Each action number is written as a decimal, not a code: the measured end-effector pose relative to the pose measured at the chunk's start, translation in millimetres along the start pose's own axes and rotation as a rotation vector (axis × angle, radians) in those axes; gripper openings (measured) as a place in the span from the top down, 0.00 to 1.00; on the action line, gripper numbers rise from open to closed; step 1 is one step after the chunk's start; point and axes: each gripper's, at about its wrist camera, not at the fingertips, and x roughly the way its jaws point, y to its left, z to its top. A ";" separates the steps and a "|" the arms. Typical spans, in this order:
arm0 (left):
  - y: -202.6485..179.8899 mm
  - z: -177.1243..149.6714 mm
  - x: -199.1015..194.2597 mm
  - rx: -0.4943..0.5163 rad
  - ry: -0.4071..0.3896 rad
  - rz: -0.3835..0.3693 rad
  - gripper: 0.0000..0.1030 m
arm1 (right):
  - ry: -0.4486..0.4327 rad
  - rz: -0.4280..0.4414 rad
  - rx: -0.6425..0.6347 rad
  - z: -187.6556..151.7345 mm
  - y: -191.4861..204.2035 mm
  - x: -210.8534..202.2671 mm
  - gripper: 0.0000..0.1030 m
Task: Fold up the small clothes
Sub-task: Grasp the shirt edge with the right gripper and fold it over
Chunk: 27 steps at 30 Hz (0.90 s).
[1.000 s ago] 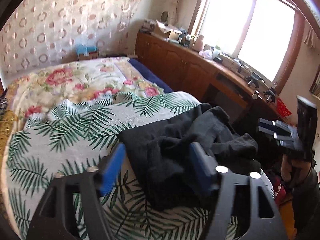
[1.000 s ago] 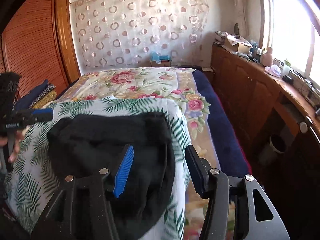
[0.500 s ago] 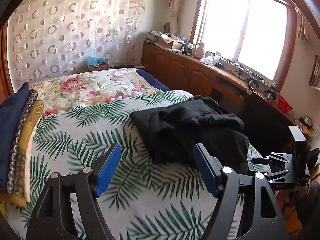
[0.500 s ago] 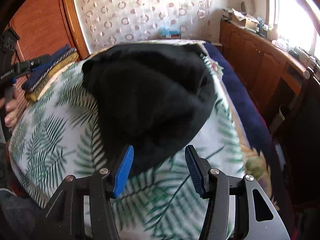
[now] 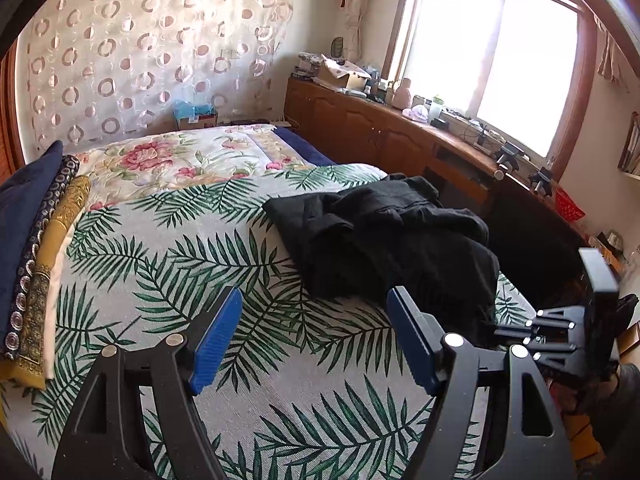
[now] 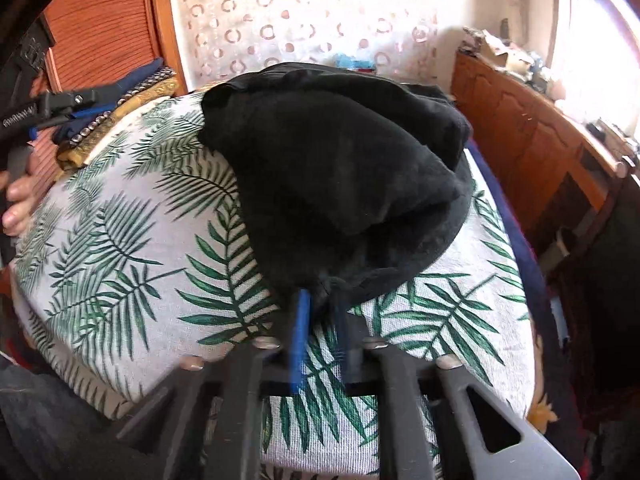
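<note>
The right gripper [image 6: 320,304] has its blue pads pinched together on the near hem of the black garment [image 6: 340,168], a small tuck of dark cloth bunched between them just above the palm-leaf sheet [image 6: 132,248]. In the left wrist view this same gripper [image 5: 504,330] shows at the garment's right edge, low against the cloth. The left gripper [image 5: 314,338] hangs with its jaws spread wide and nothing between them, over bare sheet [image 5: 160,280] just in front of the garment [image 5: 384,240] and not touching it. The garment lies rumpled in a loose heap on the sheet, toward the side nearest the wooden cabinet [image 5: 360,128], with folds piled on one another and its near edge drooping toward the sheet's border. Beyond the garment lies a floral quilt [image 5: 168,160], and behind that a curtain with ring patterns [image 5: 140,52]. Well apart from the garment, at the sheet's far left side, sits a stack of folded cloths [image 5: 36,248] in navy and gold. From the right wrist view, the left gripper [image 6: 80,102] appears far left of the garment, with a hand [image 6: 18,200] wrapped round its handle.
</note>
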 end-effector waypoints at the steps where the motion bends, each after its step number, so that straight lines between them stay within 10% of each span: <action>1: 0.4 -0.6 3.4 -0.002 0.008 0.000 0.26 | -0.015 -0.004 -0.002 2.1 -3.7 -2.6 0.94; 14: -5.9 15.7 57.7 0.048 0.098 0.008 0.26 | -0.354 -0.137 -0.033 130.8 -89.4 -44.4 0.94; 27: 5.9 74.3 120.0 0.059 0.093 -0.021 0.27 | -0.263 -0.105 0.004 182.9 -138.2 41.1 0.94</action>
